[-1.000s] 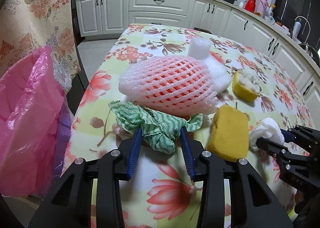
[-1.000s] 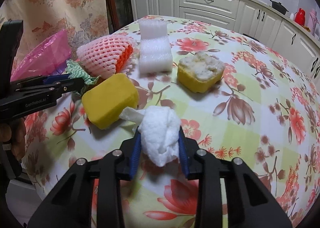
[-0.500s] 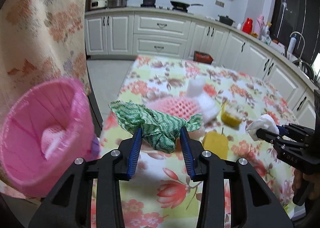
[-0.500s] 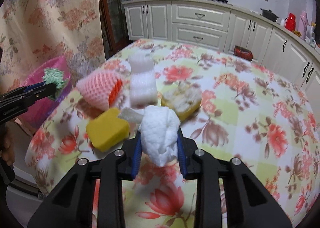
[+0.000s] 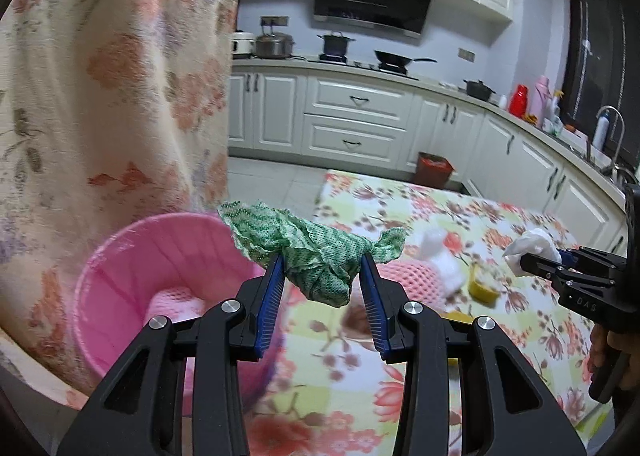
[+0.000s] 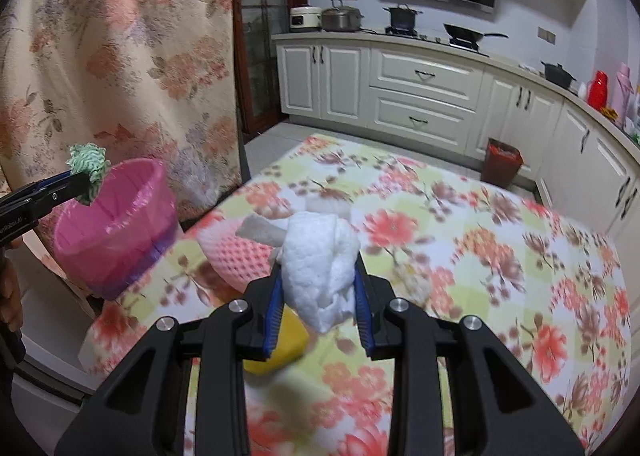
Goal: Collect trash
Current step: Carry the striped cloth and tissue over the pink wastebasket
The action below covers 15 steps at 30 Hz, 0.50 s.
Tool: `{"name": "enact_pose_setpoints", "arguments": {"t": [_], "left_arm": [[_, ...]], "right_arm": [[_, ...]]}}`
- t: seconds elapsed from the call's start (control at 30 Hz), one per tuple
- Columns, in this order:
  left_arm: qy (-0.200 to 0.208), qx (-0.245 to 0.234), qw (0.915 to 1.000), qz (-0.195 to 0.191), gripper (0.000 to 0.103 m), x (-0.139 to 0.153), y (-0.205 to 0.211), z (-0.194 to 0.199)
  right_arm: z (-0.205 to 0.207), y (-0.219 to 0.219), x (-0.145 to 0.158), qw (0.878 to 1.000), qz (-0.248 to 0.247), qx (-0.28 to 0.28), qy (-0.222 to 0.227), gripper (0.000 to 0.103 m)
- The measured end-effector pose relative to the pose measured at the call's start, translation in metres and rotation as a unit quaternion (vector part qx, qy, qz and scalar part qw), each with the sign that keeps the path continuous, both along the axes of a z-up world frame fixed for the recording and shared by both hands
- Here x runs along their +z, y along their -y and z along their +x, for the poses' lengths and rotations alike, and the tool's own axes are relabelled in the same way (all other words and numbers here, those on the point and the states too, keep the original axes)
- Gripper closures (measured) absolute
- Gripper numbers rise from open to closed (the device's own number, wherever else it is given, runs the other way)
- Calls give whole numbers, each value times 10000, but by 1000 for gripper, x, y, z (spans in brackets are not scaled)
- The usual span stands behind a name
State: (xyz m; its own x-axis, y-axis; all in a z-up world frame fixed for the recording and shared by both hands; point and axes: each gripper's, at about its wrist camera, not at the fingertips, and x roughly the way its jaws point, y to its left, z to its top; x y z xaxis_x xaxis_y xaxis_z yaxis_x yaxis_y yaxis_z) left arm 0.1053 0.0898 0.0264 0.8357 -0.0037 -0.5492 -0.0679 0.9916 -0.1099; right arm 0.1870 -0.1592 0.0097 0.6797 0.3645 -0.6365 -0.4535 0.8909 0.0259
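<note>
My left gripper [image 5: 322, 272] is shut on a crumpled green cloth [image 5: 316, 252], held in the air beside the rim of a pink-lined bin [image 5: 132, 256] at the table's left edge. In the right wrist view the same green cloth [image 6: 88, 165] hangs over the bin [image 6: 116, 223]. My right gripper [image 6: 318, 292] is shut on a white paper wad [image 6: 320, 256], lifted above the floral table [image 6: 480, 256]. On the table lie a pink foam net [image 6: 236, 256], a yellow sponge [image 6: 280, 352] and white foam pieces [image 5: 440, 256].
A floral curtain [image 5: 112, 95] hangs close behind the bin. White kitchen cabinets [image 5: 352, 123] line the back and right walls, with a small red-lined bin [image 5: 434, 169] on the floor. A yellow cup of scraps [image 5: 484, 288] sits on the table. Pink foam lies inside the bin.
Both grippers have risen off the table with their loads. The left one carried the green cloth leftward to the pink bin; the right one lifted the white wad straight up.
</note>
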Motion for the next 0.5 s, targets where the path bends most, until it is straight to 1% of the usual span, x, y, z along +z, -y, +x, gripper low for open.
{"name": "enact_pose_setpoints", "arguments": {"t": [0.27, 0.5], "left_arm": [[131, 436, 9990, -17, 66, 9, -39, -15], [158, 782, 9968, 1, 66, 10, -71, -29]], "right_arm": [[3, -49, 19, 9990, 34, 408, 170, 73], [7, -98, 31, 9964, 86, 810, 243, 73]]}}
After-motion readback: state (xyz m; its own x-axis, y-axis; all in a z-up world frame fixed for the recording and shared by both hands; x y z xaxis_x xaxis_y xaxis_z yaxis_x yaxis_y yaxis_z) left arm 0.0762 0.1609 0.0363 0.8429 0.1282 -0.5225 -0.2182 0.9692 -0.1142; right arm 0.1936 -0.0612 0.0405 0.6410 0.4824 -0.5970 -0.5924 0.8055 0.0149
